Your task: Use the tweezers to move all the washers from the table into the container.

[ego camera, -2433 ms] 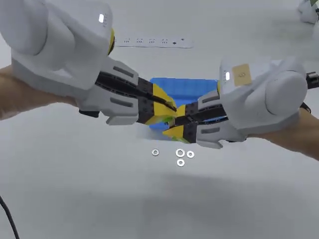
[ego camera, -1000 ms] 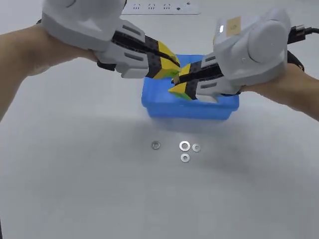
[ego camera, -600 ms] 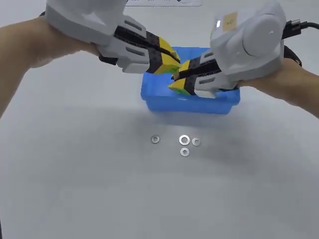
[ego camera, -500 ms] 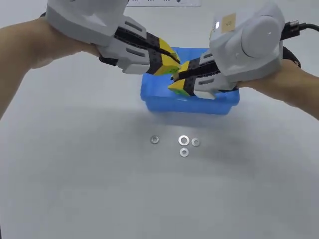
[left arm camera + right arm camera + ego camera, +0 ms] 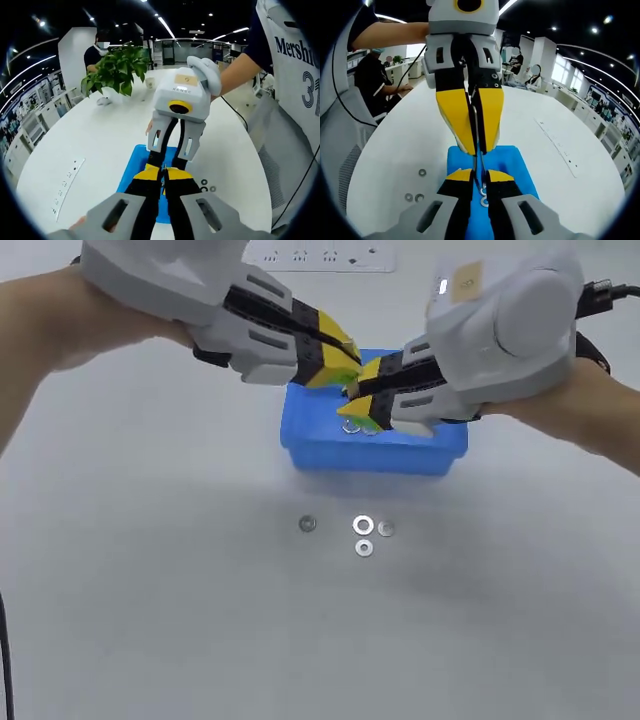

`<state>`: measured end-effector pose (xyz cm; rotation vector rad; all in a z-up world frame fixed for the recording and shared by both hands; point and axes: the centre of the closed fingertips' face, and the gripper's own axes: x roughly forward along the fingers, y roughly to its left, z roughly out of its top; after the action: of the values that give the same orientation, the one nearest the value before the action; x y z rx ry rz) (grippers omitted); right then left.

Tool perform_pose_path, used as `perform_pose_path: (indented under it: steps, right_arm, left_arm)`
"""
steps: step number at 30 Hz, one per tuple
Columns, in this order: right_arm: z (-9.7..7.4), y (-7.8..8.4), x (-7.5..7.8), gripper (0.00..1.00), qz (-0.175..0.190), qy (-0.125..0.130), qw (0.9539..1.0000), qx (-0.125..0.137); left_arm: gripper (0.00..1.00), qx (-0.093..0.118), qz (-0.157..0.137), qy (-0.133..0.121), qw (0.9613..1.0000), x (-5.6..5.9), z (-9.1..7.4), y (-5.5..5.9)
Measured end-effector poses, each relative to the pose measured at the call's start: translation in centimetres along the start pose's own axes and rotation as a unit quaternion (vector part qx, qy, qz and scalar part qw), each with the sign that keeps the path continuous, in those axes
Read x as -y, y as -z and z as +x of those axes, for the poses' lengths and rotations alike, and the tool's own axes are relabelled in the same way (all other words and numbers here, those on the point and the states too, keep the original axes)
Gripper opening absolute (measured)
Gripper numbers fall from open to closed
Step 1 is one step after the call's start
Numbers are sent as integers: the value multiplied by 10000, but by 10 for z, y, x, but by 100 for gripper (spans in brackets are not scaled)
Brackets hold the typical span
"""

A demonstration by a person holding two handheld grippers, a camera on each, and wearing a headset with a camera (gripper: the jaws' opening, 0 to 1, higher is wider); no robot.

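I see the table (image 5: pixel 150 620) carrying the blue container (image 5: pixel 330 455). Above it the left gripper (image 5: pixel 350 358) and right gripper (image 5: pixel 358 405) meet tip to tip. Both are pinched nearly closed on the tweezers (image 5: pixel 476 145), whose long axis runs between them with the tips pointing down into the container. Four washers (image 5: pixel 363 526) lie on the table near its front wall, and more lie inside.

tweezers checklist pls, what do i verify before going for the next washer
1. Thin metal tweezers clamped by yellow fingers of left gripper: ok.
2. Right gripper pressing the tweezers: cannot tell.
3. Tweezer tips free of a washer: cannot tell.
4. Tips over blue plastic container: ok.
5. All washers in: not ok, four silver metal washers lie on white table, near the container's front wall.
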<state>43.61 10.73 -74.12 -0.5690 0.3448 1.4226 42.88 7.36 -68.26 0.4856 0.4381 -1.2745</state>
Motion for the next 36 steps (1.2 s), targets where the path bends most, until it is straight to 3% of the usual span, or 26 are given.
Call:
perform_pose_path:
  steps: [5,11,18,21,24,31,36]
  right_arm:
    - [-17,-19,-12,10,-131,36,9998,126]
    - [-32,-33,-32,10,-221,-24,9995,220]
    - [-37,-34,-61,10,-221,-128,9994,238]
    - [-38,-28,-69,10,-424,-65,9990,141]
    - [-38,-25,-78,10,-384,-114,9991,139]
    - [-38,-21,-90,10,-246,-87,9994,214]
    - [-31,-12,-98,10,-237,-79,9996,138]
  left_arm:
    - [6,74,176,45,9998,14,-15,-19]
    - [6,208,234,83,9995,35,-29,-31]
    - [6,363,86,8,9993,62,-33,-30]
    - [6,361,95,-85,9993,73,-29,-26]
    - [6,338,100,-86,9993,83,-27,-26]
    - [6,434,-71,-199,9988,93,-26,-24]
    - [6,209,108,-108,9997,102,-21,-13]
